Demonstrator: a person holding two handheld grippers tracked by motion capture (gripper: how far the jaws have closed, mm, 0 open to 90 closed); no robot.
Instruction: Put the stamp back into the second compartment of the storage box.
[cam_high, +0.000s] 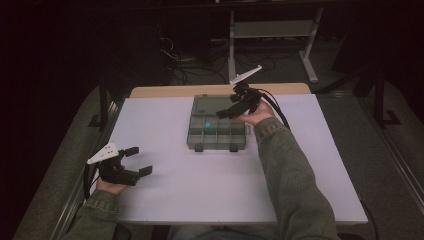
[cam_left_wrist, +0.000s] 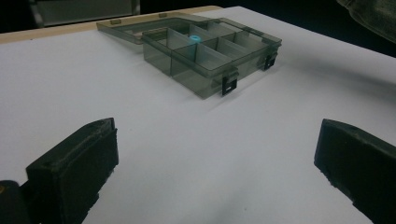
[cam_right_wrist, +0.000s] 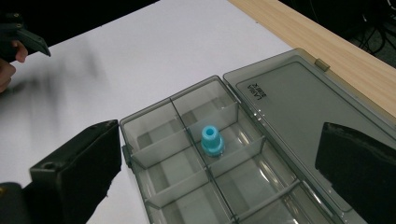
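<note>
A smoky clear compartment box (cam_high: 218, 141) lies on the white table with its lid (cam_high: 211, 104) folded flat on the far side. One small blue cylindrical part (cam_high: 208, 126) stands in a far-row compartment. My right gripper (cam_high: 229, 107) hovers open over the box's far right part, nothing between its jaws. The right gripper view looks down on the blue part (cam_right_wrist: 211, 139), the box (cam_right_wrist: 149, 115) and the lid (cam_right_wrist: 299, 107), with the right gripper (cam_right_wrist: 217, 161) spread wide above them. My left gripper (cam_high: 140, 160) rests open at the table's near left, well away from the box (cam_left_wrist: 205, 84) and blue part (cam_left_wrist: 194, 39).
The white table top (cam_high: 200, 190) has a wooden strip (cam_high: 165, 91) along its far edge. A desk frame and cables stand on the dark floor behind. The person's right sleeve (cam_high: 290, 170) crosses the table's right half. The other compartments look empty.
</note>
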